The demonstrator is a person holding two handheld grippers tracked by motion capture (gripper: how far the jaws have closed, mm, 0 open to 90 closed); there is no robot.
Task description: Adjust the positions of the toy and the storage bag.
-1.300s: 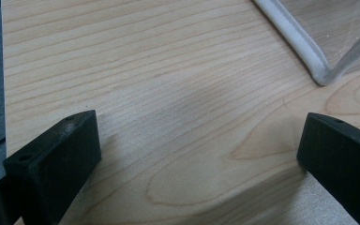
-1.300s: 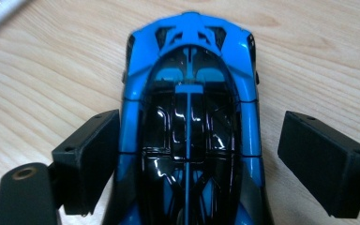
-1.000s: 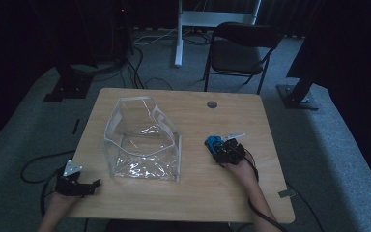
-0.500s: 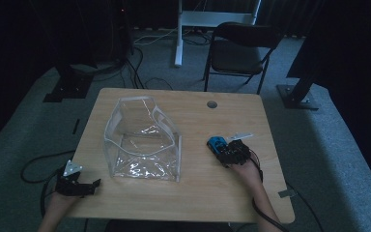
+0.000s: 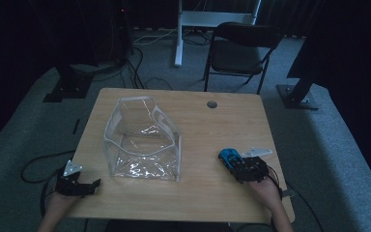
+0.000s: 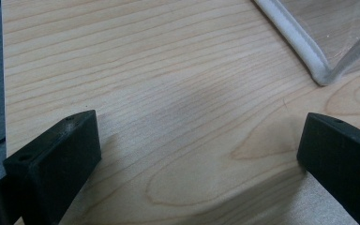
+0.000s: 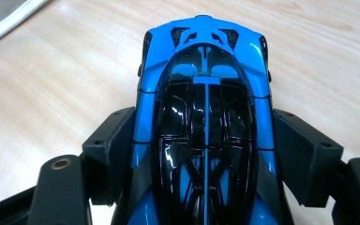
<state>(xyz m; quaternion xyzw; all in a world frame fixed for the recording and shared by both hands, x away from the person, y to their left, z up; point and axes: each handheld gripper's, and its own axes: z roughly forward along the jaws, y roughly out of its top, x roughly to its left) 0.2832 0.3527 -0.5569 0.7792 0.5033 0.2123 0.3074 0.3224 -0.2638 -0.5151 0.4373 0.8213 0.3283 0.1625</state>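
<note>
Small glossy blue-and-black toy car (image 7: 205, 122): sitting at the wooden table's (image 5: 207, 130) right side, clamped between the right gripper's (image 5: 243, 166) jaws. Left gripper (image 5: 79, 184): resting near the clear plastic pouch (image 5: 142, 142), jaws gaping apart.

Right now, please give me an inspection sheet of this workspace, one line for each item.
Surface: wooden table, bare, with a round hole near the far edge.
Job's things: blue toy car; clear plastic bag standing open, apart from the car.
Clutter: nothing seen.
Grippers: right claw shut on the car's sides; left claw open over bare wood at the table's near left corner.
Cables: several on the floor behind the table.
Surroundings: grey carpet, folding chair, dark stands.
</note>
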